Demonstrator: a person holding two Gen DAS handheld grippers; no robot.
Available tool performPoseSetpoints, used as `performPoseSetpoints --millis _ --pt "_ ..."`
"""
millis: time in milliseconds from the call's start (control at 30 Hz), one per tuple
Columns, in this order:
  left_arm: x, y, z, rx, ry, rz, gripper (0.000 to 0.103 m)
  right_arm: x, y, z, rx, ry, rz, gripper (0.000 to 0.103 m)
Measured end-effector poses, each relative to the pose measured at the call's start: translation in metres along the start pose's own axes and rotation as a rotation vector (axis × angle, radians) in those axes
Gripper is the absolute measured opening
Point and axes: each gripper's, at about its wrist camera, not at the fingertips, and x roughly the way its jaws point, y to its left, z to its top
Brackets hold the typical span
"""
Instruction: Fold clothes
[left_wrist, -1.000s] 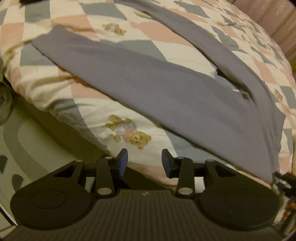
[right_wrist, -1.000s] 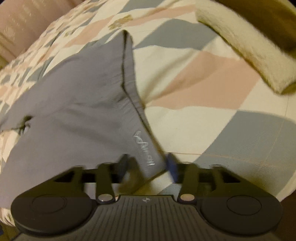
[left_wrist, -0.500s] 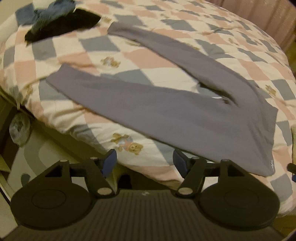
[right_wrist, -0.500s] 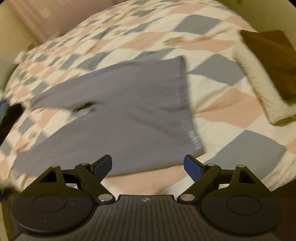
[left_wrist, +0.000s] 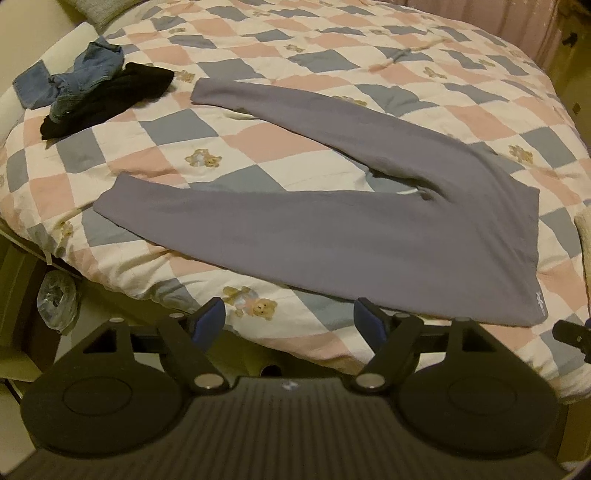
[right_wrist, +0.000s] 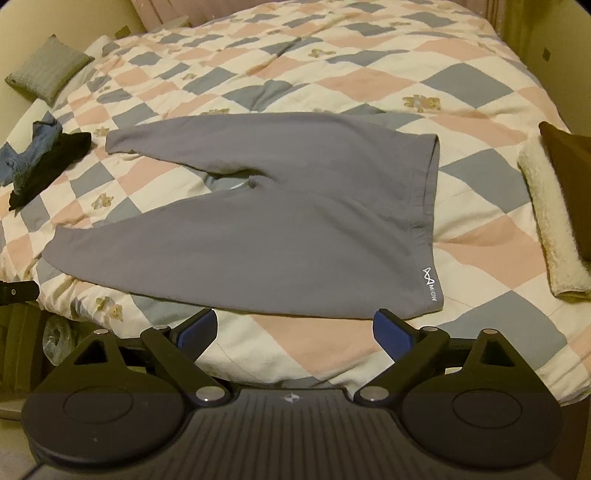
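**Leggings flat, no fold yet**

Grey leggings (right_wrist: 280, 229) spread flat on patchwork quilt (right_wrist: 480, 122), legs splayed in a V toward the left, waistband (right_wrist: 428, 236) on the right with logo at the near corner. Left gripper (left_wrist: 290, 321) and right gripper (right_wrist: 295, 328) both spread wide, holding nothing, hanging off the near bed edge. Looks like layout done; leg-over-leg fold and length folds left. Black and denim clothes (left_wrist: 92, 92) piled far left, unfolded.
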Motion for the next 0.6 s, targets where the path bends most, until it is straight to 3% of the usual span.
performPoseSetpoints --millis 600 --pt "-0.005 -0.02 0.009 0.056 -0.015 0.002 0.079 -0.007 -0.037 0.004 0.095 -0.02 0.008 0.095"
